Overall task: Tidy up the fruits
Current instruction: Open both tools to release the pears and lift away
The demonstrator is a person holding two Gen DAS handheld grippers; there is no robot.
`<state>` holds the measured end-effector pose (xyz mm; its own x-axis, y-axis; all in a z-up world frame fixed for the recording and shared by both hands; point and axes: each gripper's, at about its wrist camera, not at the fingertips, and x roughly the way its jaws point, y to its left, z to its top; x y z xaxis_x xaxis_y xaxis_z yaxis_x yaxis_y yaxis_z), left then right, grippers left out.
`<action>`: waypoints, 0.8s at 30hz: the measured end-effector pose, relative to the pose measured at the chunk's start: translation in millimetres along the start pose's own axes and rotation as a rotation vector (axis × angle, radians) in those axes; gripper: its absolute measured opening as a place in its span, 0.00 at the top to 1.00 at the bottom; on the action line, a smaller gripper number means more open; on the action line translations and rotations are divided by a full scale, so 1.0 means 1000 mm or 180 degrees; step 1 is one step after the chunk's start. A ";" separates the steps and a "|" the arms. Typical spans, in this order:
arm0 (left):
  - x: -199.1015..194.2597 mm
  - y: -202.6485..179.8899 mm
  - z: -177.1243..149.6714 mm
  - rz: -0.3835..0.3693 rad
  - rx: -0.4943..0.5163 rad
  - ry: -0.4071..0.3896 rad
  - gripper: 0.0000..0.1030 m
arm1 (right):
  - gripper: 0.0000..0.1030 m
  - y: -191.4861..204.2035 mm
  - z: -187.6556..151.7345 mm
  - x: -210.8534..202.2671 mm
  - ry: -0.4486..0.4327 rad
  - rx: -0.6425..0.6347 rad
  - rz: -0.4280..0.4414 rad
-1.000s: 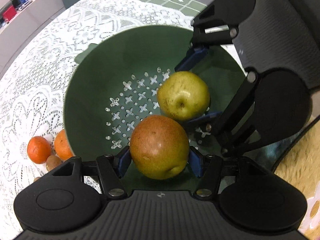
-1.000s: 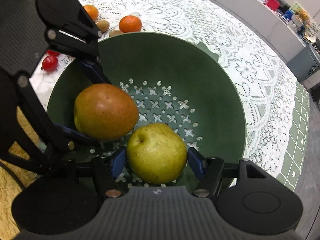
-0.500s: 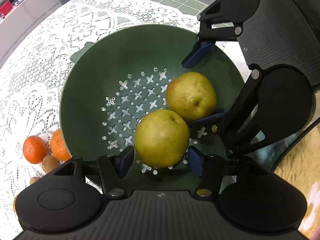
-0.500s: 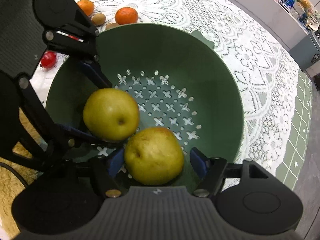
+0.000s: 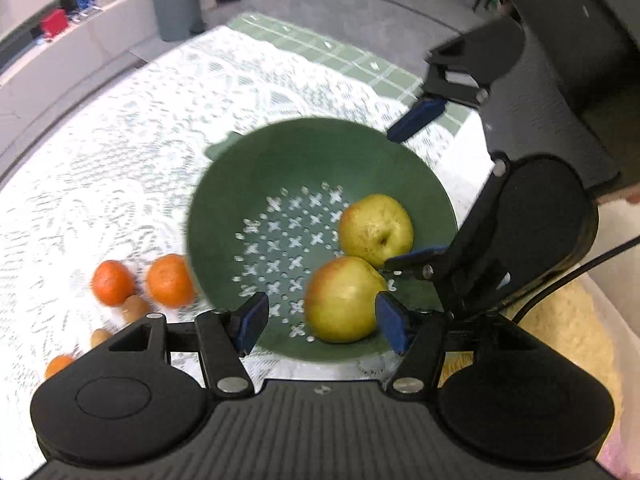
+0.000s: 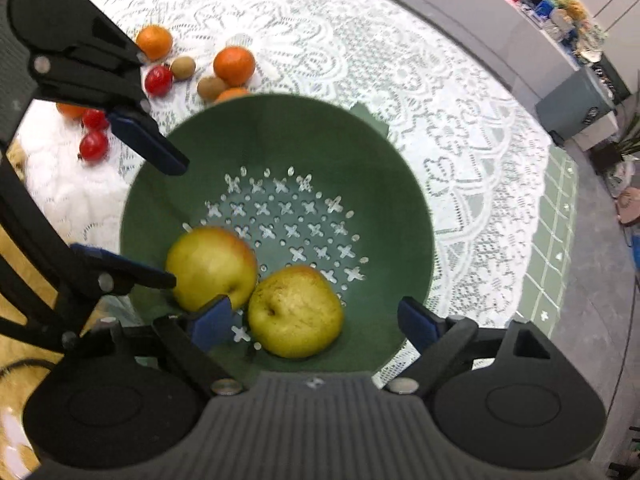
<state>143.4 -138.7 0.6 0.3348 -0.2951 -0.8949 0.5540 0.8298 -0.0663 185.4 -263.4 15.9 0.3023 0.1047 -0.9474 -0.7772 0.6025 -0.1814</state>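
Both your claws have lifted off the pears since the last frames; the colander (image 5: 248, 184) now sits lower in both views. Left claw (image 5: 318, 316): jaws apart, gripping nothing. Right claw (image 6: 316, 318): jaws opening, nothing pinched. Both pears lie loose in the colander, touching: the reddish pear (image 5: 344, 300) below the left claw, the yellow pear (image 6: 296, 312) below the right. No readable writing anywhere. One orange (image 6: 232, 94) is half hidden behind the colander rim. Left view is motion-blurred.

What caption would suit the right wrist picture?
Right gripper, jaws opening, above a green colander holding two yellow-green apples, tangerines waiting on lace.
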 end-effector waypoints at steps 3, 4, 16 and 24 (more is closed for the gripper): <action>-0.014 0.007 -0.008 0.0110 -0.0107 -0.0120 0.30 | 0.15 0.011 0.003 -0.014 -0.0115 0.0029 -0.0086; -0.021 0.009 -0.012 0.0156 -0.0147 -0.0167 0.30 | 0.15 0.013 0.004 -0.019 -0.0163 0.0052 -0.0107; -0.085 0.052 -0.067 0.0554 -0.0768 -0.0695 0.30 | 0.15 0.064 0.014 -0.055 -0.1123 0.1009 -0.0078; -0.106 0.098 -0.117 0.0635 -0.1298 -0.0931 0.30 | 0.15 0.100 0.023 -0.027 -0.1429 0.1644 0.0342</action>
<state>72.6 29.1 37.7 0.6339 -0.1841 -0.7512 0.1365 0.9826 -0.1256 112.2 -188.4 29.5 0.5240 0.4352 -0.7321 -0.4871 0.8583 0.1616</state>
